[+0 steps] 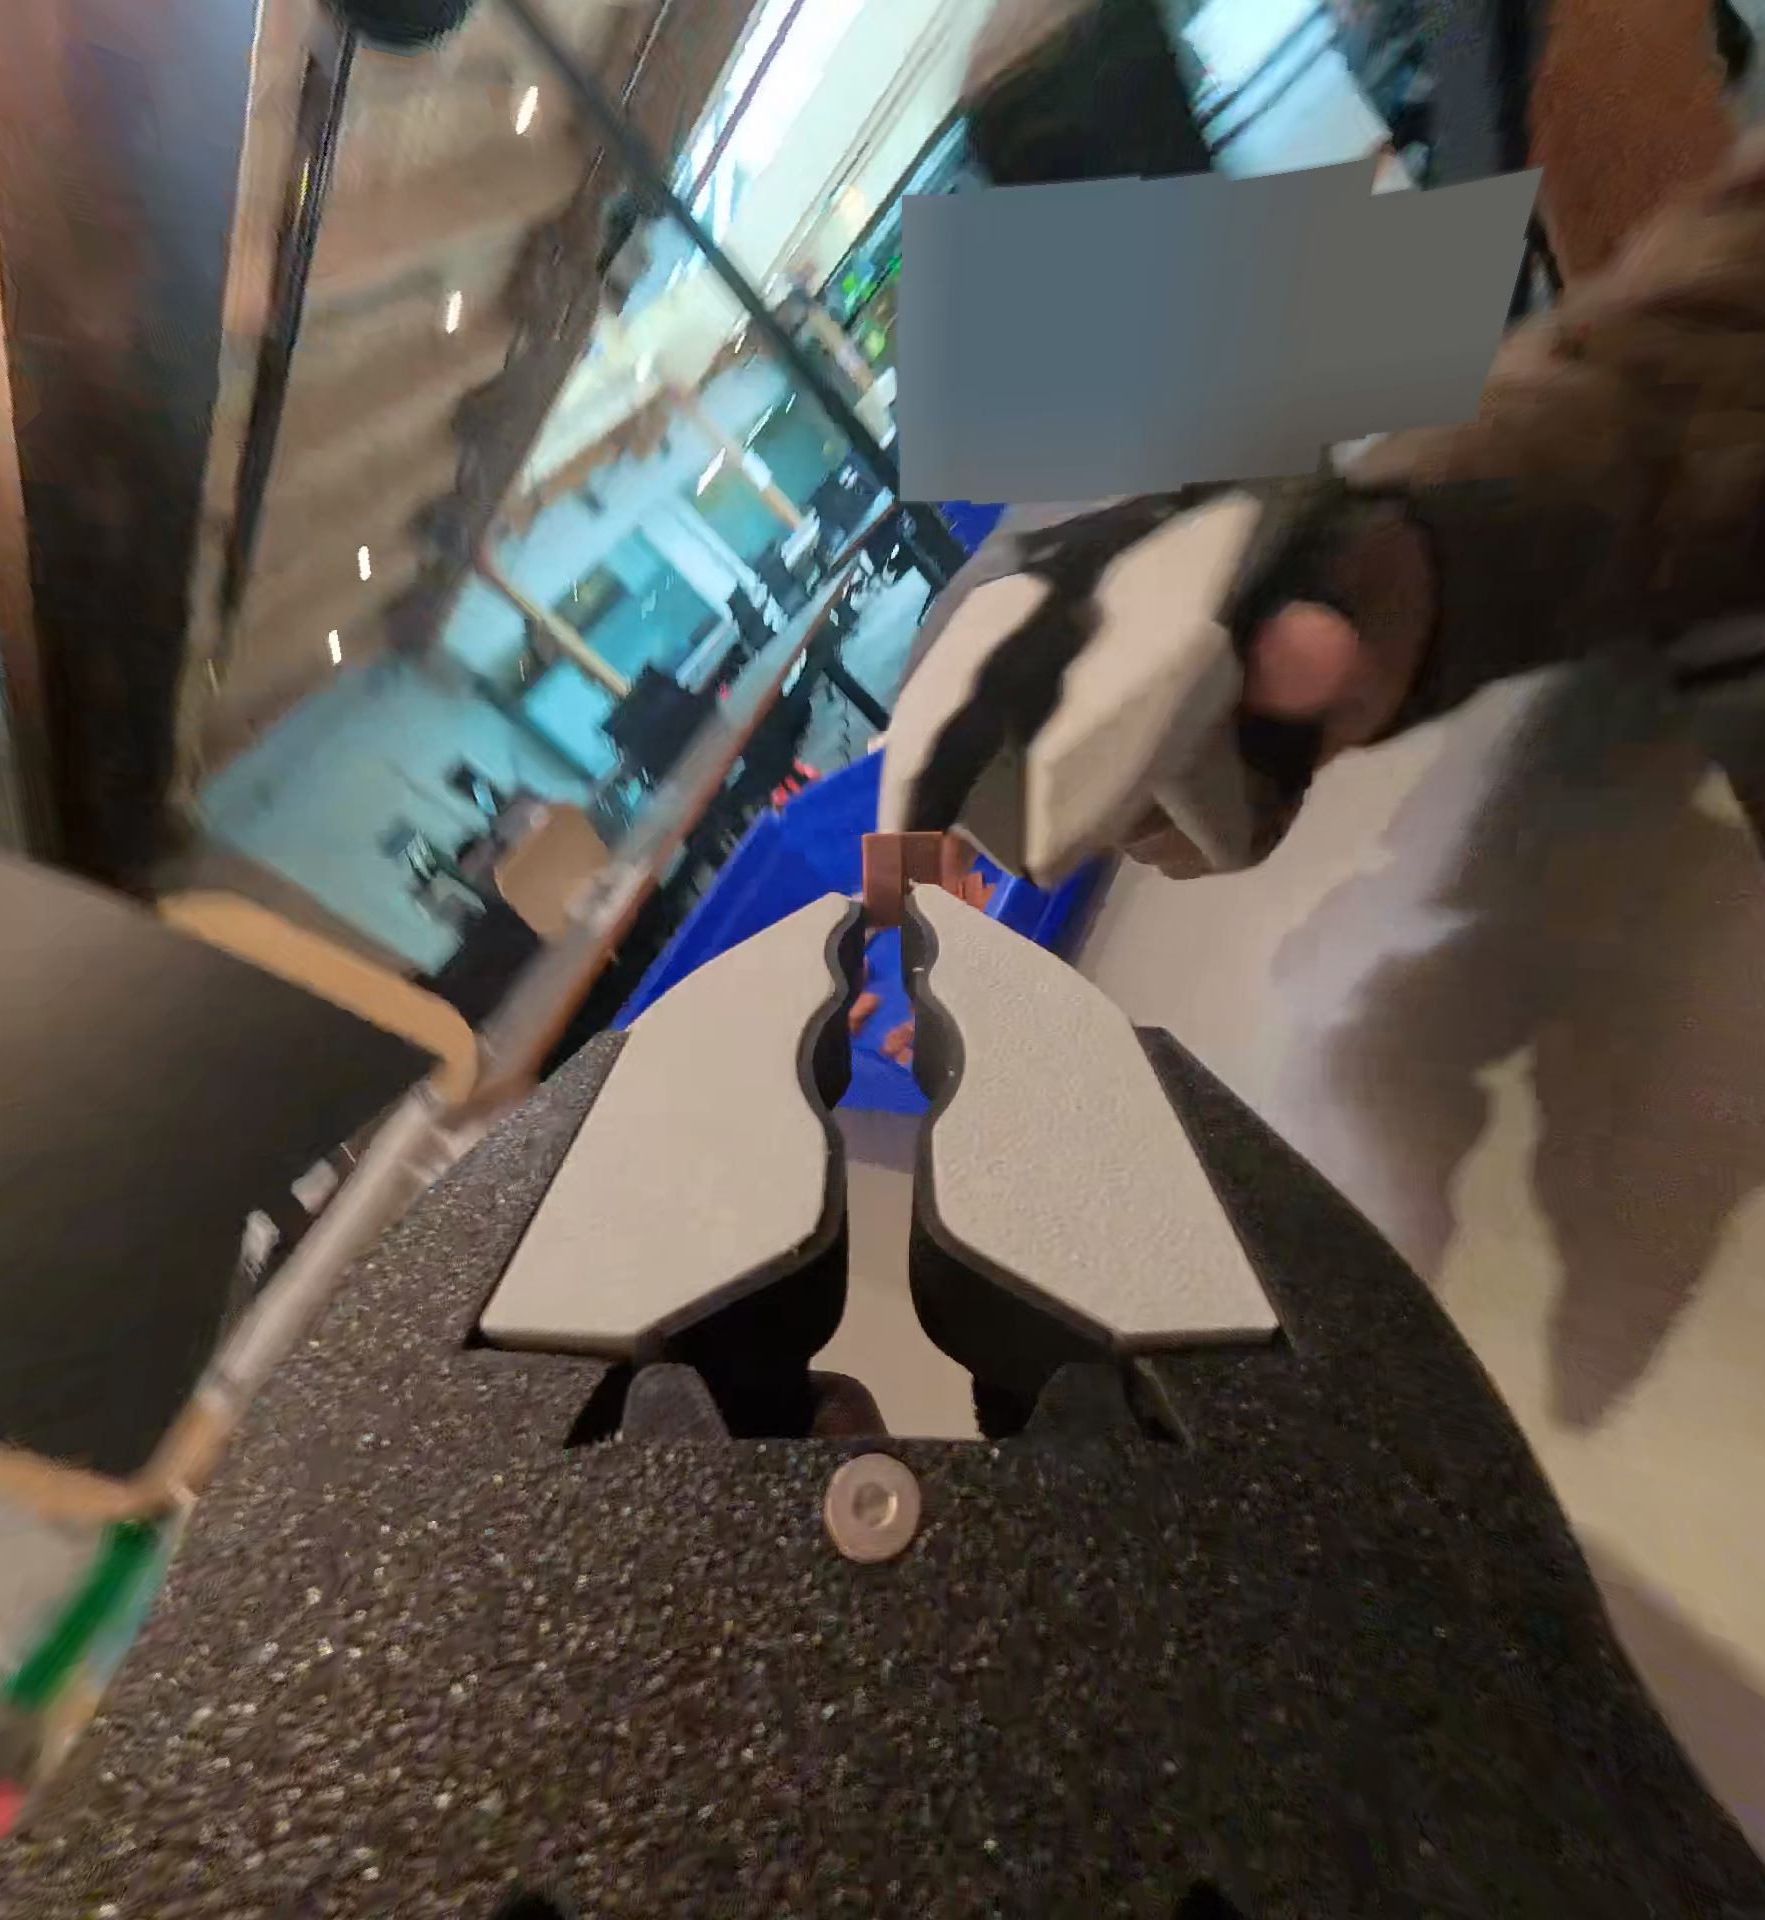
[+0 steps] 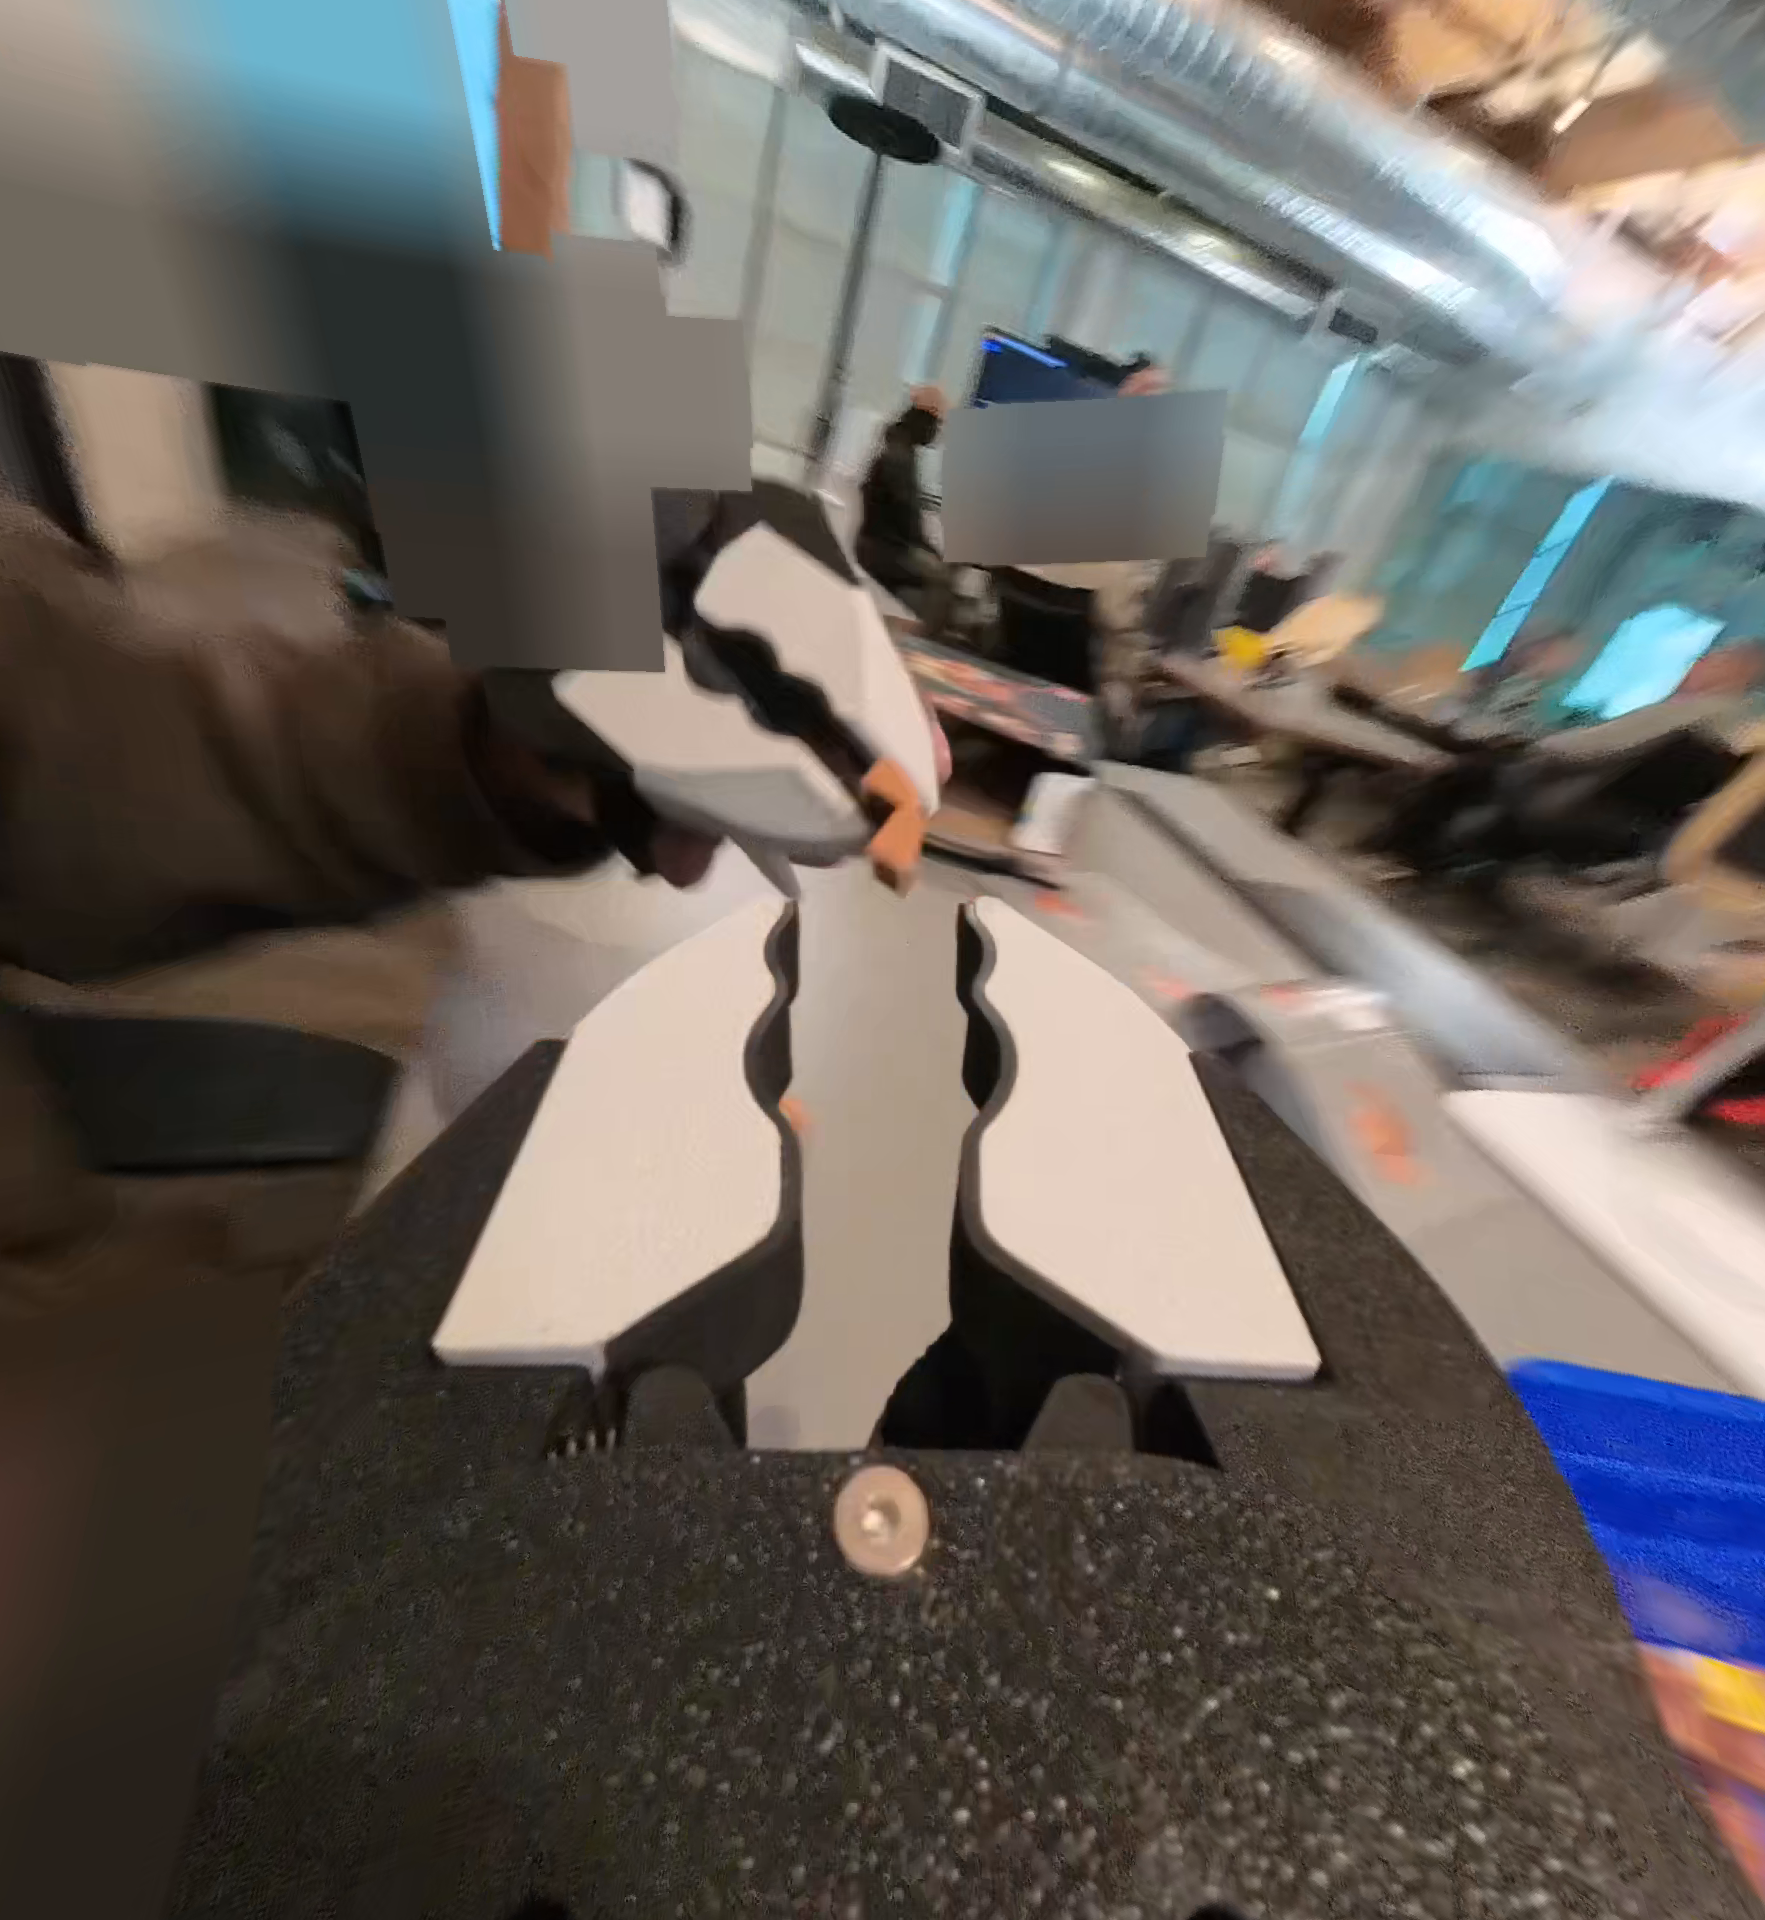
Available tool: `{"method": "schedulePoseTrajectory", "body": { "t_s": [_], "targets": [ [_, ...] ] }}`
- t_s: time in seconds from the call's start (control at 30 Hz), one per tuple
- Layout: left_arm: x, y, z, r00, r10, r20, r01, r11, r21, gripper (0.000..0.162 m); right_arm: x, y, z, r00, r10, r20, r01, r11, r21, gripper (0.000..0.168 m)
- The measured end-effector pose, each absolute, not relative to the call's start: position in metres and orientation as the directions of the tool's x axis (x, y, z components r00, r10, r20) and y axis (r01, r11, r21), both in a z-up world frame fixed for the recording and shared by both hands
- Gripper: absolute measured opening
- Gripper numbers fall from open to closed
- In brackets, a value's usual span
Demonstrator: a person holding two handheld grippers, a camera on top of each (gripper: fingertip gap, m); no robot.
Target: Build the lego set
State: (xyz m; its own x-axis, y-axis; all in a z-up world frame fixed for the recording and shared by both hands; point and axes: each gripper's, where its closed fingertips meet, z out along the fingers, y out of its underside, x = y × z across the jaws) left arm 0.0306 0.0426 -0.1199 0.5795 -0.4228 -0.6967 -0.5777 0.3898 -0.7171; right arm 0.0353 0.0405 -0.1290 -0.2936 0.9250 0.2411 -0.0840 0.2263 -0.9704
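Note:
My left gripper (image 1: 891,902) is shut on a small brown-orange lego piece (image 1: 899,868), which sticks up past its fingertips in the air. My right gripper (image 1: 971,831) shows beyond it, open, with its tips right by the piece's far end. In the right wrist view my right gripper (image 2: 878,914) is open and empty. There the left gripper (image 2: 883,826) hangs just above its tips, holding the orange piece (image 2: 897,836). Whether the right fingers touch the piece I cannot tell.
A blue bin (image 1: 743,935) with loose orange pieces (image 1: 883,1023) lies under the grippers and shows at the right edge of the right wrist view (image 2: 1688,1538). Both stand on a white table (image 1: 1397,1018). A sleeved arm (image 2: 234,748) reaches in from the left. Only a small space, under 4 cm, lies between the two pairs of fingers.

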Motion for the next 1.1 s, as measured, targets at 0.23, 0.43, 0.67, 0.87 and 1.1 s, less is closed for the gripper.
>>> {"method": "schedulePoseTrajectory", "body": {
  "t_s": [0.23, 0.43, 0.67, 0.87, 1.1],
  "targets": [
    [0.048, 0.029, -0.126, 0.231, -0.415, -0.88, -0.638, 0.618, -0.459, 0.006, 0.043, 0.029, -0.117, -0.644, 0.74, -0.194, 0.118, -0.154, -0.981, 0.031],
    [0.054, 0.029, -0.132, 0.118, -0.439, -0.891, -0.597, 0.685, -0.417, 0.006, 0.048, 0.026, -0.126, -0.705, 0.662, -0.253, 0.228, -0.127, -0.965, 0.029],
    [0.055, 0.034, -0.136, 0.062, -0.452, -0.89, -0.568, 0.717, -0.404, 0.006, 0.047, 0.029, -0.136, -0.711, 0.628, -0.317, 0.298, -0.139, -0.944, 0.028],
    [0.054, 0.038, -0.14, 0.054, -0.456, -0.888, -0.563, 0.721, -0.405, 0.006, 0.047, 0.029, -0.144, -0.704, 0.628, -0.331, 0.321, -0.134, -0.938, 0.024],
    [0.043, 0.046, -0.146, 0.117, -0.487, -0.865, -0.604, 0.657, -0.452, 0.009, 0.041, 0.035, -0.147, -0.661, 0.689, -0.297, 0.286, -0.134, -0.949, 0.017]
  ]
}}
